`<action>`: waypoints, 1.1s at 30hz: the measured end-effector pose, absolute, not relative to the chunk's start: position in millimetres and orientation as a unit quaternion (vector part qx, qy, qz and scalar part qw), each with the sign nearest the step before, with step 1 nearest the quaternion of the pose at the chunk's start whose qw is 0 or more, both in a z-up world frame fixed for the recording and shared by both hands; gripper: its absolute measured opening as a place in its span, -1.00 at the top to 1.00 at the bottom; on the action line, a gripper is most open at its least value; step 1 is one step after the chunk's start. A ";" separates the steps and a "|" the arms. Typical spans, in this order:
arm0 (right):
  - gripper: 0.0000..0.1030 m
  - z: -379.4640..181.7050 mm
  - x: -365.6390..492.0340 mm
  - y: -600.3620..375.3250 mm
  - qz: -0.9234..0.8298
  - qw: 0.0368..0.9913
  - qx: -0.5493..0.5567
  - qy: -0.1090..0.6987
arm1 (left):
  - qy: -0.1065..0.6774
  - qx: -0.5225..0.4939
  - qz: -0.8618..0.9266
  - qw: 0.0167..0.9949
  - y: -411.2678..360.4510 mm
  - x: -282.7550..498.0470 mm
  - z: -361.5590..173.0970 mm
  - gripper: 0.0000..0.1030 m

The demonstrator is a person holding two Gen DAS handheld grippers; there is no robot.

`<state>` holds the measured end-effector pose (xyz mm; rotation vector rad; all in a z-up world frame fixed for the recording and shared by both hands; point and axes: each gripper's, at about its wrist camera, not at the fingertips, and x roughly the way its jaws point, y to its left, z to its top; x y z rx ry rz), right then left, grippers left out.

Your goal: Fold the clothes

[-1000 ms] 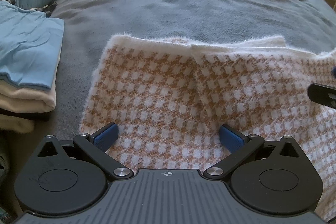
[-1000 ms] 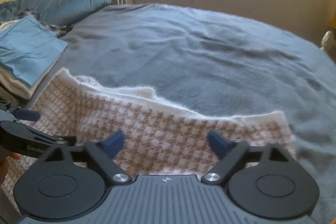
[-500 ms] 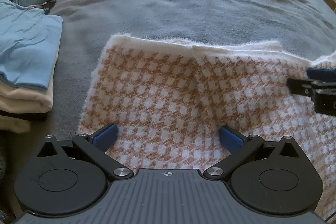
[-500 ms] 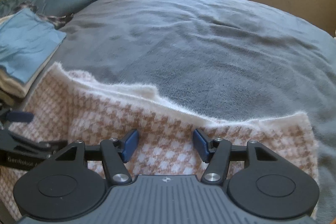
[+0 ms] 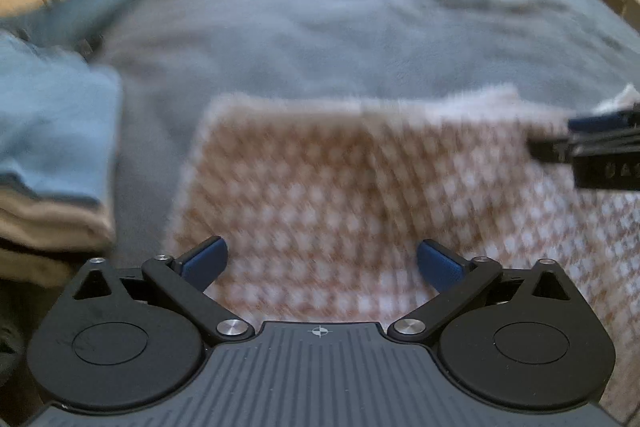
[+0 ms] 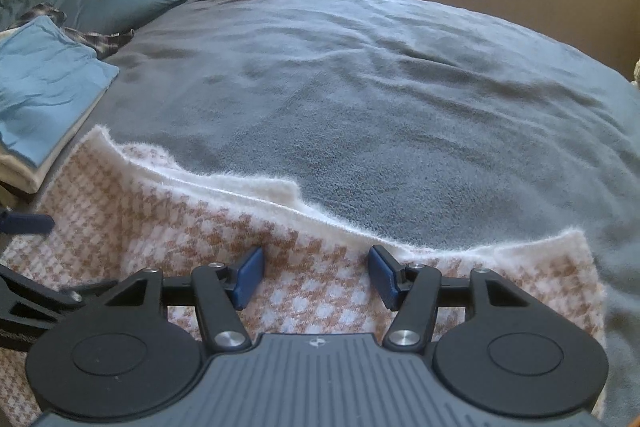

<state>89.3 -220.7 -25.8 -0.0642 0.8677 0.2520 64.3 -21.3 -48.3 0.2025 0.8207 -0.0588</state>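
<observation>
Left wrist, blurred: left gripper (image 5: 322,261) spread wide over houndstooth knit (image 5: 320,195), long axis left-right; folded stack (image 5: 48,155) to its left.

Right wrist: right gripper (image 6: 316,275) parted above knit's white far hem (image 6: 224,187) on blanket (image 6: 380,99).

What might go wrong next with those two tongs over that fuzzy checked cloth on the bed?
Both tongs, left and right, are open above the checked garment, gripping nothing. Its far edge shows several stacked white layers, so a pinch may catch only the top one and leave the fold uneven. The left view is blurred, which suggests quick motion; a hasty grab might miss. The folded stack sits close beside the garment, so a wide swing could knock it.
</observation>
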 end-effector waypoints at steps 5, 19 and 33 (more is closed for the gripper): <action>-0.15 -27.0 91.0 -223.3 0.125 0.899 -0.024 0.420 | 0.352 0.123 -0.079 0.925 -36.3 61.3 -41.9 -1.00; 1.00 -21.1 76.3 -308.4 0.046 0.913 0.038 0.403 | 0.355 -0.008 -0.103 0.929 6.4 93.5 -63.2 -0.94; 1.00 -4.7 60.7 -376.8 -0.016 0.909 0.083 0.408 | 0.380 -0.010 -0.110 0.918 7.8 104.7 -68.5 -1.00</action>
